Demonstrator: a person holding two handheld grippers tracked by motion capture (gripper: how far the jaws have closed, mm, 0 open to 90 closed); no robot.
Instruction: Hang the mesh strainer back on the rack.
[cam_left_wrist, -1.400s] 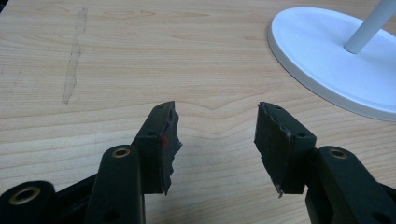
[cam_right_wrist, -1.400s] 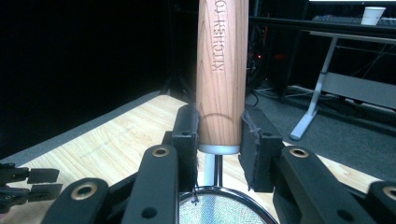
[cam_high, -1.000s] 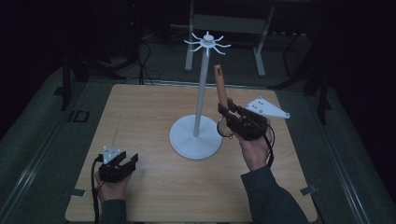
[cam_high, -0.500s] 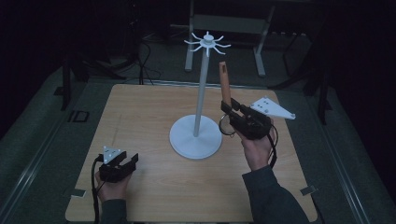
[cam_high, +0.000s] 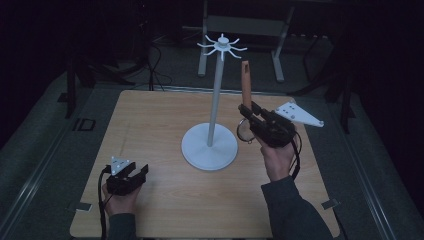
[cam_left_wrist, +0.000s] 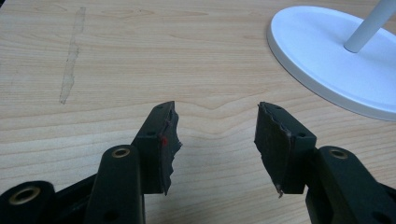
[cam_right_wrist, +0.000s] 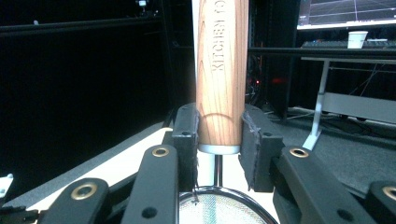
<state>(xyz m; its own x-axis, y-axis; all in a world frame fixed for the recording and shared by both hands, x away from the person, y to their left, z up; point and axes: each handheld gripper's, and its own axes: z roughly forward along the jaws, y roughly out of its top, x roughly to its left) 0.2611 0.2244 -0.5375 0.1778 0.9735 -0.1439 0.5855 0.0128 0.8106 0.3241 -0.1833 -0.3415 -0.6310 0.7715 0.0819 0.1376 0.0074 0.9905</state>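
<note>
Right tongs (cam_high: 248, 117) were clenched on the strainer (cam_right_wrist: 222, 70) at the low end of its wooden handle. Long axis near vertical, handle pointing up, mesh ring hanging below. It was held above the desk (cam_high: 150, 120), just right of the white stand (cam_high: 210, 145), apart from its pole. Left tongs (cam_left_wrist: 215, 135) sat released near the front-left edge, bare desk around them.

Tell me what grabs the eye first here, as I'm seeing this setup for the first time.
The tall white hook stand rises from its round base at the middle of the wooden table, its ring of hooks bare. Just right of it, the right claw is shut on the wooden handle of a small mesh strainer, handle pointing up and mesh hanging below. The left claw rests open near the table's front left.
</note>
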